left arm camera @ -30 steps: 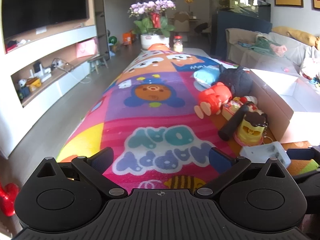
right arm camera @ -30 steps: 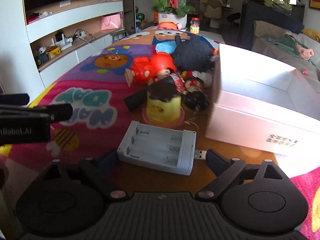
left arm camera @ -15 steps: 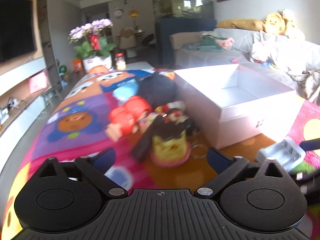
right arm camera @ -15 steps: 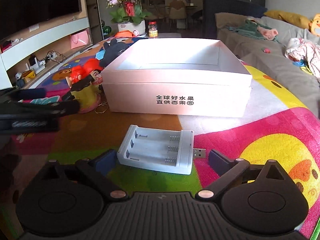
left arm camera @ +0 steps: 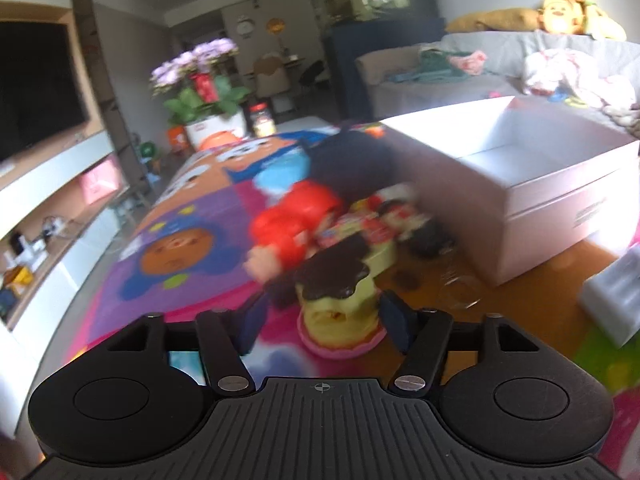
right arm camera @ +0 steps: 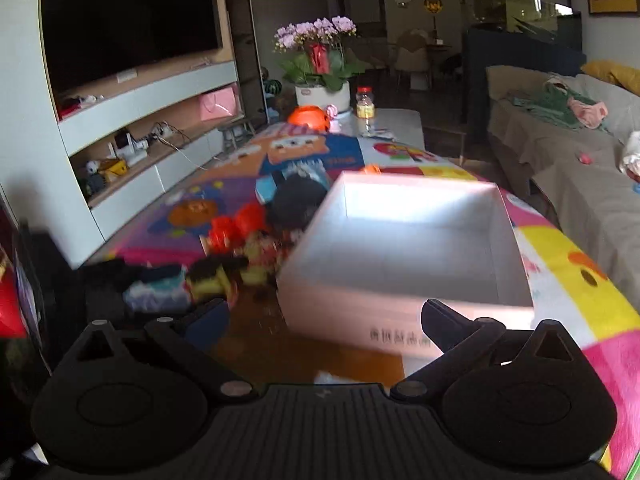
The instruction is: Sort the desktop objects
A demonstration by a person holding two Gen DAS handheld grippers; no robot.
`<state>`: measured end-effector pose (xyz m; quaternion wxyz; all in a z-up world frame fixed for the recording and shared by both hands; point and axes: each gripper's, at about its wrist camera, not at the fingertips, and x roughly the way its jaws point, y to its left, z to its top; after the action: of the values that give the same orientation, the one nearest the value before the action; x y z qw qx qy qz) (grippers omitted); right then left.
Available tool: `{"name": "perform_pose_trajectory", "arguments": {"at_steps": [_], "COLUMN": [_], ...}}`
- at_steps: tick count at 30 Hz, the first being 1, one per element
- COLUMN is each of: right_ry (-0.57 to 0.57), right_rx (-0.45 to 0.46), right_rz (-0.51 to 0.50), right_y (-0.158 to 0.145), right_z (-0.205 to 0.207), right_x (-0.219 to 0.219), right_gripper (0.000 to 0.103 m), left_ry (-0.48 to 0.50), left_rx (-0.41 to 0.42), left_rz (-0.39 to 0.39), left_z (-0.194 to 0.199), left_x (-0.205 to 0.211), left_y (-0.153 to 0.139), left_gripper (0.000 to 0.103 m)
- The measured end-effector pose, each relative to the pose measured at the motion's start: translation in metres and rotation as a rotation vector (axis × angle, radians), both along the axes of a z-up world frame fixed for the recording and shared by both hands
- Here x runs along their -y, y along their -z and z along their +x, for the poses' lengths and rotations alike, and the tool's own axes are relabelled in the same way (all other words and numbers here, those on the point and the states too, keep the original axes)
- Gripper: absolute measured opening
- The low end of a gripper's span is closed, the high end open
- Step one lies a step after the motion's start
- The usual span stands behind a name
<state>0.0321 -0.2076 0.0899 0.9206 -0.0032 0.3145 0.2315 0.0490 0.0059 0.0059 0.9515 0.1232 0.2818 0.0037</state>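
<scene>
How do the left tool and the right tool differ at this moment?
The left tool has the yellow cake toy between its fingers and its jaws are closing around it; the right tool has nothing between its fingers and its jaws are opening wide. The left tool points at the toy pile, the right tool at the white box. Both are black with blue pads.

On the bench there is one open white box [right arm camera: 408,252], one yellow toy cake with a brown top [left arm camera: 340,300], one red toy figure [left arm camera: 296,224], one dark plush toy [right arm camera: 296,200] and one white battery charger [left arm camera: 616,296]. At the far edge stand one flower pot [right arm camera: 322,96] and one jar [right arm camera: 365,106].
</scene>
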Motion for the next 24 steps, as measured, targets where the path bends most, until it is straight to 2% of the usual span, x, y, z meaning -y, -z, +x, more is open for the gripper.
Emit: {"name": "perform_pose_trajectory", "arguments": {"at_steps": [2,3,4,5,6,9,13,16,17,18,19,20,22,24], "right_ry": [-0.004,0.01,0.029,0.047,0.073,0.147,0.301,0.345,0.35,0.343,0.328,0.318,0.263,0.212], "right_rx": [-0.052,-0.081,-0.097,-0.11,-0.133,-0.256,-0.369,-0.415,-0.445,-0.479,-0.51,-0.494,-0.47,-0.444], "right_rz": [0.036,0.043,0.035,0.01,-0.025,-0.066,-0.103,-0.121,-0.119,-0.11,-0.104,-0.122,-0.123,-0.046], "right_y": [-0.027,-0.037,-0.042,-0.045,-0.043,-0.016,0.038,0.06,0.066,0.071,0.074,0.073,0.068,0.048], "right_z": [0.042,0.069,0.098,0.125,0.157,0.247,0.325,0.355,0.361,0.366,0.368,0.365,0.356,0.337], "right_x": [-0.011,-0.02,-0.03,-0.042,-0.055,-0.085,-0.103,-0.111,-0.112,-0.114,-0.116,-0.121,-0.127,-0.126], "right_gripper": [0.102,0.101,0.093,0.082,0.079,0.079,0.079,0.069,0.058,0.05,0.046,0.043,0.041,0.041], "left_ry": [-0.03,-0.034,-0.036,-0.035,-0.029,-0.029,-0.063,-0.051,-0.042,-0.038,-0.038,-0.038,-0.036,-0.036], "left_rx": [-0.015,-0.023,-0.031,-0.038,-0.049,-0.073,-0.083,-0.079,-0.079,-0.08,-0.08,-0.079,-0.076,-0.073], "left_rz": [-0.092,-0.15,-0.204,-0.246,-0.291,-0.407,-0.497,-0.502,-0.505,-0.509,-0.514,-0.521,-0.528,-0.524], "left_z": [0.0,0.0,0.001,0.001,0.001,-0.001,0.0,-0.001,-0.001,-0.001,0.0,0.0,-0.001,-0.001], "left_x": [-0.018,-0.028,-0.036,-0.043,-0.049,-0.066,-0.077,-0.076,-0.076,-0.076,-0.077,-0.077,-0.078,-0.077], "left_y": [-0.003,-0.004,-0.005,-0.006,-0.006,-0.002,0.002,0.002,0.002,0.002,0.002,0.002,0.002,0.002], "left_gripper": [0.087,0.091,0.095,0.095,0.096,0.096,0.097,0.098,0.098,0.099,0.099,0.099,0.099,0.1]}}
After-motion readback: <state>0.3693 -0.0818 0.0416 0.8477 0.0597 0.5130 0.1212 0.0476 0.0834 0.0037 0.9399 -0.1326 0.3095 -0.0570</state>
